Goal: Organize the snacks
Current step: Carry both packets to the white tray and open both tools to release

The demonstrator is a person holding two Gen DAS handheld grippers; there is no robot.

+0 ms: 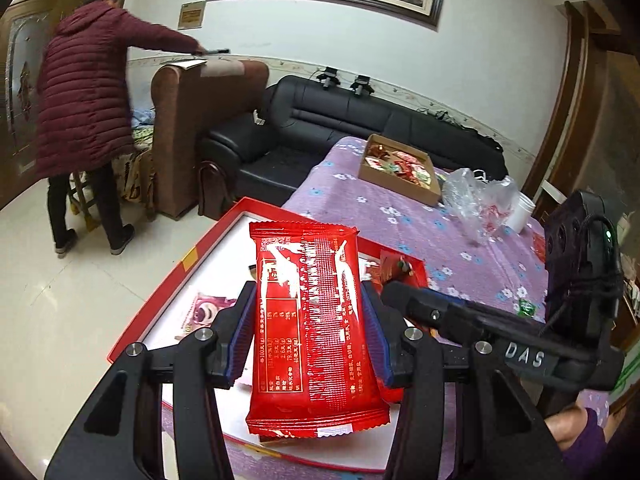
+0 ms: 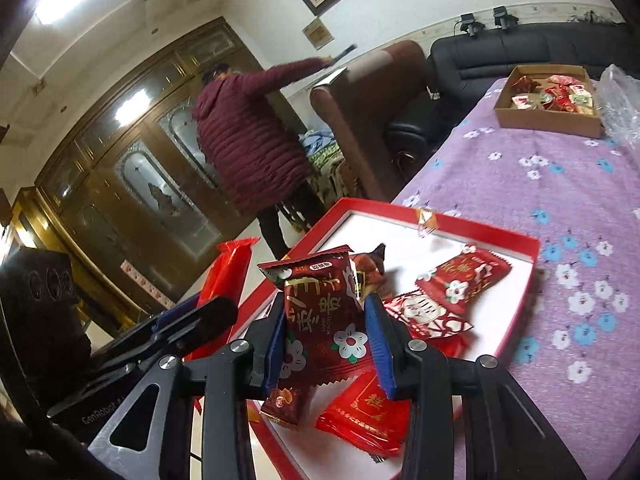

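Left gripper [image 1: 308, 328]: you are clamping the bright red packet [image 1: 314, 332] above the red tray [image 2: 520, 258] | right gripper [image 2: 326, 340]: you are pinching the dark red flower packet [image 2: 320, 320] | you are best lowering each onto bare white tray floor before releasing.

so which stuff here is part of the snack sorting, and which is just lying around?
In play:
- bright red packet in left claw
- dark red packet in right claw
- red tray
- cardboard box of snacks

Just lying about:
- plastic bag
- white cup
- black sofa
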